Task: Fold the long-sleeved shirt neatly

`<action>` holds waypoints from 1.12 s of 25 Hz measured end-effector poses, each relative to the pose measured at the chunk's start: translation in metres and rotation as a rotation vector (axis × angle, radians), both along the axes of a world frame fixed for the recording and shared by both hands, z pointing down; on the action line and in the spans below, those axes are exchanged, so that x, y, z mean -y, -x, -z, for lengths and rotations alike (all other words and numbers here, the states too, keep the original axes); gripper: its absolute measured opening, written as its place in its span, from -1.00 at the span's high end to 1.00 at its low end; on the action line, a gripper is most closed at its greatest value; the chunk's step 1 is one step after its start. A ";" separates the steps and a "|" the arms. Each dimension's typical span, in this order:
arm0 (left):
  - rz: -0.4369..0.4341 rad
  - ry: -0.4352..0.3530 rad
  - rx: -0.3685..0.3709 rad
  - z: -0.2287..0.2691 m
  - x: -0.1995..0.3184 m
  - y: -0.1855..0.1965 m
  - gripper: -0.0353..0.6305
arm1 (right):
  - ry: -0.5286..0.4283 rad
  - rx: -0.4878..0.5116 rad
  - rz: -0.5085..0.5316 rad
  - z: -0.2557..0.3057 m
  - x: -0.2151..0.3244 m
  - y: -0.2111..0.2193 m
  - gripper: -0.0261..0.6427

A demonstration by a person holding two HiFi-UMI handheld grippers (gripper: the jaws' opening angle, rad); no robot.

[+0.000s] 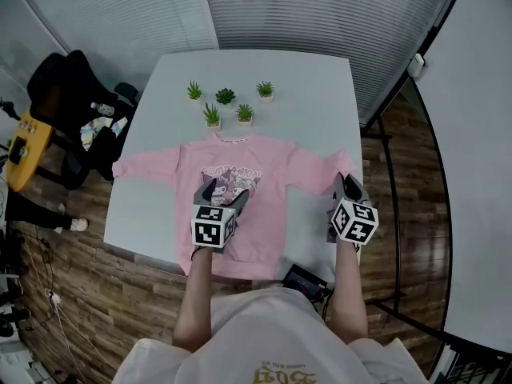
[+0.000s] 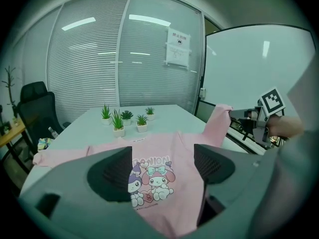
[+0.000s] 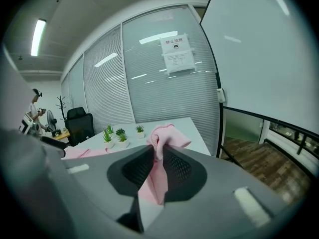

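Note:
A pink long-sleeved shirt [image 1: 264, 214] lies front up on the pale table [image 1: 312, 110], its cartoon print [image 2: 149, 180] facing me. The left sleeve [image 1: 144, 165] is spread flat toward the table's left edge. My left gripper [image 1: 224, 194] hovers over the shirt's lower chest, jaws open, with nothing between the pads [image 2: 162, 171]. My right gripper [image 1: 346, 184] is shut on the right sleeve's cuff [image 3: 162, 133], holding it lifted off the table near the right edge. From the left gripper view the raised cuff [image 2: 219, 118] hangs from the right gripper [image 2: 246, 117].
Several small potted plants [image 1: 228, 102] stand at the table's far side behind the collar. A black chair [image 1: 72, 102] piled with things is at the left. A dark device [image 1: 304, 280] lies at the near edge. A whiteboard [image 2: 249, 63] stands at the right.

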State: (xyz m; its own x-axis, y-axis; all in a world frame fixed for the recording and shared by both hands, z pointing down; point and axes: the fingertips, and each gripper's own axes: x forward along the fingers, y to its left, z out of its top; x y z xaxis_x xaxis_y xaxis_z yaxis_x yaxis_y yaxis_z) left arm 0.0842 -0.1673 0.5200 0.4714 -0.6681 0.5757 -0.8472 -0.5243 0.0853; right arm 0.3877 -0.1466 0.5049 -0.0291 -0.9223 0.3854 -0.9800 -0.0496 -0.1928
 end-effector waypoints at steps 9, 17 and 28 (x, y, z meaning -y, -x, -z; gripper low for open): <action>0.089 -0.021 0.023 0.011 -0.002 0.040 -0.28 | -0.035 0.012 0.085 0.015 0.014 0.039 0.71; 0.174 -0.047 0.031 0.024 0.001 0.093 -0.26 | -0.044 0.008 0.128 0.025 0.017 0.070 0.71; 0.166 -0.057 0.005 0.032 0.018 0.148 -0.23 | -0.043 -0.028 0.133 0.038 0.022 0.126 0.71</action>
